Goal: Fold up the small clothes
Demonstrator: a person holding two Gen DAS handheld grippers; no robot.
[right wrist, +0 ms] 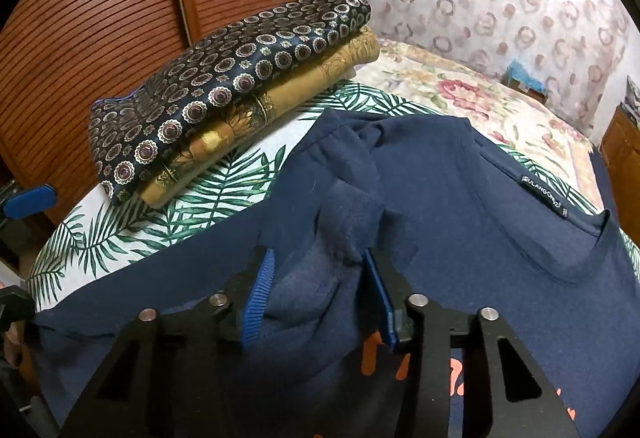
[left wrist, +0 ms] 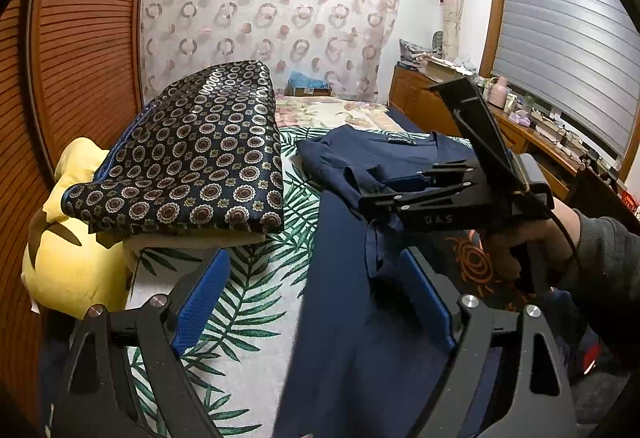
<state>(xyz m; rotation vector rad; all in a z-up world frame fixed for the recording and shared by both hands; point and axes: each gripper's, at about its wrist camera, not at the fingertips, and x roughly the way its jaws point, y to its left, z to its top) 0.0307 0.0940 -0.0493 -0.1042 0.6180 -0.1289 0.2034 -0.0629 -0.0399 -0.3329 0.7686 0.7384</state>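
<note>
Because the navy T-shirt, spread on the bed near its left edge, is light, limp and drapes, grip bunched sleeve fabric: the right hand-held gripper seemingly pinches it, the left hand-held gripper stands open.

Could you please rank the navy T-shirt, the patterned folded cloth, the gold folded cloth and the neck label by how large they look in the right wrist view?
1. navy T-shirt, though it lies nearest the camera
2. patterned folded cloth
3. gold folded cloth, mostly covered
4. neck label
</note>
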